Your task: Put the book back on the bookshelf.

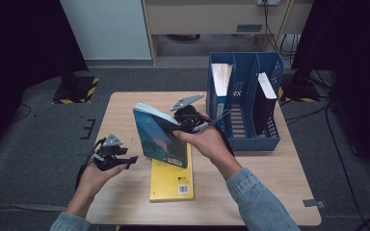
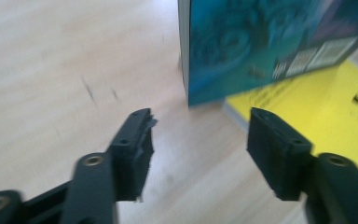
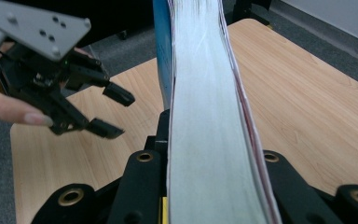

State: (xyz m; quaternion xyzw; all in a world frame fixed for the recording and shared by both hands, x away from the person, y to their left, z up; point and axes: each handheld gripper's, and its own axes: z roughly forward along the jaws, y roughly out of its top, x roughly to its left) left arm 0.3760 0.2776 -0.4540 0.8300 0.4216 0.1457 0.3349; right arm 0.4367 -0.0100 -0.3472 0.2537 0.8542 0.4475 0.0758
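Right gripper (image 1: 185, 120): clamped on teal book (image 1: 161, 137), upright, long axis tilted, spine toward left gripper.
Left gripper (image 1: 127, 161): jaws apart, holding nothing, just beside the book.

left hand-held gripper (image 2: 198, 149): jaws apart, nothing between | teal book (image 2: 261, 42): upright ahead (cover blurred) | yellow book (image 2: 317, 116): flat on counter (image 2: 51, 70), partly behind teal book

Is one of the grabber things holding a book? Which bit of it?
Yes. The right gripper clamps the teal book by its page edge, lifted above the yellow book. The left gripper is open, holding nothing.
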